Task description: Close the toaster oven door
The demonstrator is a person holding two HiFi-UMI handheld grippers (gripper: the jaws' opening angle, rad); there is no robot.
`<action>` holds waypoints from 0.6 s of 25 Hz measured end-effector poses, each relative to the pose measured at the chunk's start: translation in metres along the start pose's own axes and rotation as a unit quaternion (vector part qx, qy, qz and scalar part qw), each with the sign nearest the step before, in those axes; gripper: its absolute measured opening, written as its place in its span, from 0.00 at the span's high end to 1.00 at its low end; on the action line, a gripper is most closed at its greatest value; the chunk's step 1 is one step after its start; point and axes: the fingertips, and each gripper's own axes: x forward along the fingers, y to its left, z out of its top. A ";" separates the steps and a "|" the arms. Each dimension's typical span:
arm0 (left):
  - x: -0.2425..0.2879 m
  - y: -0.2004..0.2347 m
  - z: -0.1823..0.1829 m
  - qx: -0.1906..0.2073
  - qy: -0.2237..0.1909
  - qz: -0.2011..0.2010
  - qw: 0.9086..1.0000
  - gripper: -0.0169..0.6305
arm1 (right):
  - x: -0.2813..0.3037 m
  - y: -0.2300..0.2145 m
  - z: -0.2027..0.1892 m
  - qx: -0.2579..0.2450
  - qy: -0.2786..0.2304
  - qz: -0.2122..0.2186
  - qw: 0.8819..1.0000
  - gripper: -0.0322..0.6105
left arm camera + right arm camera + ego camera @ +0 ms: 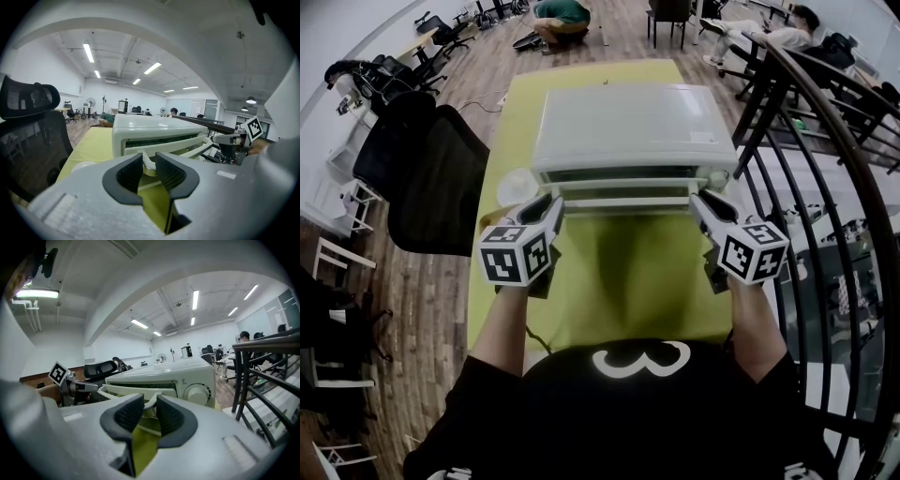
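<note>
Your black shirt [628, 403] fills the bottom of the head view, with a curly white mark on it that I cannot read as a word. Just above it, your two arms reach forward over the yellow-green counter [619, 281].

Your left hand-held gripper [547, 210] is clenched on the left end of the handle [628, 202]. In its own view the curved white end of the bar sits pinched between the dark pads. Your right hand-held gripper [705, 206] grasps the right end of the bar the same way.

The oven [628, 127] stands at the upper middle of the head view, at the far part of the counter. Its door [628, 187] faces you along the lower front edge.

By my reading, you are about midway. You have the door by both ends of its handle, but it leans out from the oven front. A dark gap along its top shows in both gripper views. What is left is to swing the handle up and in until the door lies flush, then let go.

As for writing, I can read no brand on the oven. A small label [703, 138] sits at the right of its top, too small to make out. The marks round the dial [199, 392] are just as unclear. Each marker cube, left [516, 255] and right [754, 251], carries only black-and-white square patterns.
</note>
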 end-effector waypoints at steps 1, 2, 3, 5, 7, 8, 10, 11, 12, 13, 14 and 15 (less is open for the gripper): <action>0.000 0.001 0.002 0.000 -0.001 0.001 1.000 0.84 | 0.001 0.000 0.002 0.001 -0.002 -0.001 1.000 0.81; 0.001 0.001 0.004 0.000 -0.003 0.001 1.000 0.84 | 0.002 0.000 0.004 0.003 -0.004 -0.001 1.000 0.81; 0.001 0.002 0.006 0.001 -0.004 0.000 1.000 0.84 | 0.003 0.000 0.005 0.004 -0.005 -0.002 1.000 0.81; 0.004 0.004 0.009 0.001 -0.005 0.000 1.000 0.84 | 0.005 -0.001 0.009 0.004 -0.008 -0.002 1.000 0.81; 0.007 0.006 0.011 0.001 -0.006 0.000 1.000 0.84 | 0.009 -0.004 0.011 0.003 -0.010 -0.004 1.000 0.81; 0.010 0.006 0.012 0.002 -0.007 0.000 1.000 0.84 | 0.010 -0.005 0.011 0.002 -0.011 -0.005 1.000 0.81; 0.014 0.007 0.014 0.002 -0.010 0.001 1.000 0.84 | 0.013 -0.008 0.013 0.002 -0.013 -0.005 1.000 0.81; 0.015 0.007 0.015 0.002 -0.011 0.001 1.000 0.84 | 0.015 -0.009 0.014 0.002 -0.014 -0.006 1.000 0.81; 0.016 0.008 0.016 0.002 -0.012 0.001 1.000 0.84 | 0.016 -0.010 0.014 0.002 -0.015 -0.006 1.000 0.81; 0.017 0.009 0.017 0.001 -0.013 0.001 1.000 0.84 | 0.017 -0.010 0.015 0.002 -0.016 -0.006 1.000 0.81; 0.018 0.010 0.018 0.000 -0.014 0.001 1.000 0.84 | 0.018 -0.010 0.016 0.002 -0.016 -0.006 1.000 0.81; 0.019 0.010 0.019 -0.001 -0.014 0.000 1.000 0.84 | 0.019 -0.011 0.017 0.003 -0.018 -0.007 1.000 0.81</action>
